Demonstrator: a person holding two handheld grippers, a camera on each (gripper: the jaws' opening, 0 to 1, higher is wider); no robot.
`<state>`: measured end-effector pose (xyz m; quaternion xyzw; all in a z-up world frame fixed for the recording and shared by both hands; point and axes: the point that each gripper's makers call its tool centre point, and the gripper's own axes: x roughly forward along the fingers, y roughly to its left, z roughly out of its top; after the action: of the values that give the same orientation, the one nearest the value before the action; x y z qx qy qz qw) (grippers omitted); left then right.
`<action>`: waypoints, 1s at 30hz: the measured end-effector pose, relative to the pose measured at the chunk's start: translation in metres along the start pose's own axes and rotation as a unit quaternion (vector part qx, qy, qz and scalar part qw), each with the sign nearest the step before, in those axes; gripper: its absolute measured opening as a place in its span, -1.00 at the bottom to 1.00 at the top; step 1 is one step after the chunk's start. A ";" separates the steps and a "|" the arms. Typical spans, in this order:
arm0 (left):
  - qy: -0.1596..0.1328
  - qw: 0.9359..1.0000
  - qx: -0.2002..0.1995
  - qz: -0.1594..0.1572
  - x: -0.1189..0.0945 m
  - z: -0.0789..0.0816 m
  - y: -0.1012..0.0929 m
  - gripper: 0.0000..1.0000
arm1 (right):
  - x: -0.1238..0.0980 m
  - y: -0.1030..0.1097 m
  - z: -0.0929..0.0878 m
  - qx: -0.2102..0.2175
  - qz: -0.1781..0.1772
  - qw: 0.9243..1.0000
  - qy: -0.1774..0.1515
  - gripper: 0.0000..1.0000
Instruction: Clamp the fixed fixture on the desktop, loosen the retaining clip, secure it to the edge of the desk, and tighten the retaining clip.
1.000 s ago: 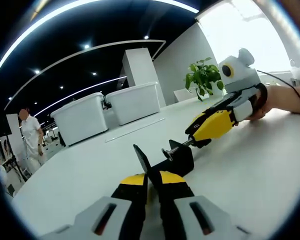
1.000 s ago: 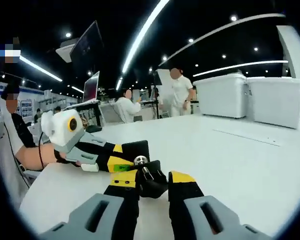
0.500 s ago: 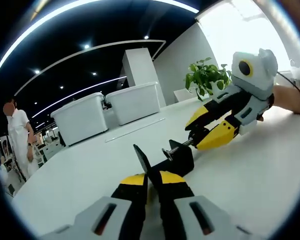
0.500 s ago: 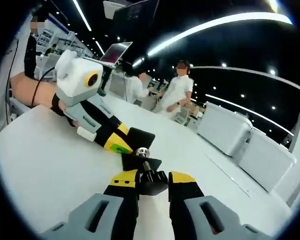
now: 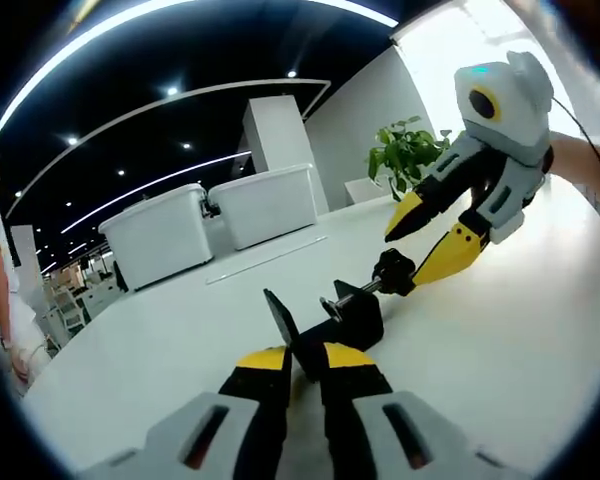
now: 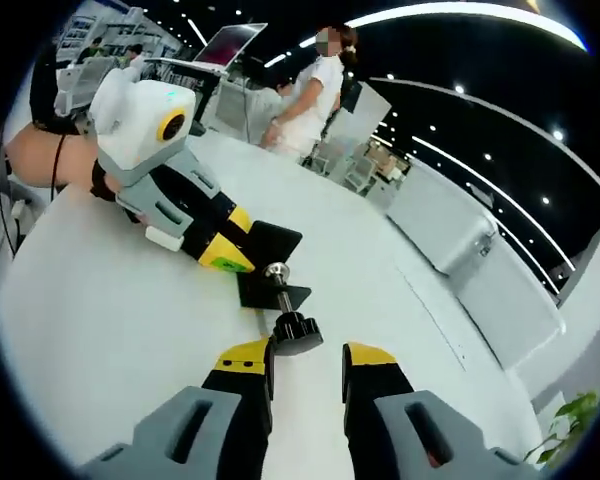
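Observation:
A black clamp fixture (image 5: 355, 315) lies on the white desk (image 5: 510, 350), its screw ending in a black knob (image 5: 393, 272). My left gripper (image 5: 305, 358) is shut on the fixture's thin flat plate (image 5: 280, 315). My right gripper (image 5: 405, 258) comes in from the right, open, its yellow tips either side of the knob's outer end. In the right gripper view the knob (image 6: 295, 335) sits just ahead of my right gripper (image 6: 307, 355), close to the left jaw. Beyond it, the left gripper (image 6: 235, 245) holds the fixture (image 6: 270, 290) by its plate.
Two white lidded bins (image 5: 160, 235) (image 5: 270, 205) stand at the desk's far side, with a potted plant (image 5: 410, 155) to their right. People (image 6: 310, 90) stand past the desk edge near a raised laptop (image 6: 235, 45). Bare desk (image 6: 100, 330) lies around the fixture.
My right gripper, earlier shut on the knob, rolled around it, then opened and drew back slightly. The left gripper kept its hold and the fixture stayed put.

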<state>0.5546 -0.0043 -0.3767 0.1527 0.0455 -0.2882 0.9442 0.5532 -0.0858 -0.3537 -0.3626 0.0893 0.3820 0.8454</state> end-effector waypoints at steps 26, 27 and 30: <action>-0.048 0.998 -0.024 -0.016 -0.022 0.019 0.006 -0.63 | 0.046 0.031 0.016 -0.166 0.054 0.970 0.169 -0.74; -0.049 0.998 -0.025 -0.015 -0.022 0.019 0.006 -0.63 | 0.047 0.030 0.015 -0.174 0.052 0.968 0.172 -0.78; -0.057 0.998 -0.033 -0.008 -0.024 0.021 0.011 -0.63 | 0.049 0.025 0.016 -0.188 0.045 0.965 0.175 -0.89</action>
<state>0.5411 0.0106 -0.3495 0.1044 0.0019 -0.3026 0.9474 0.5675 -0.0353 -0.3768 -0.5720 0.1790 0.3604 0.7148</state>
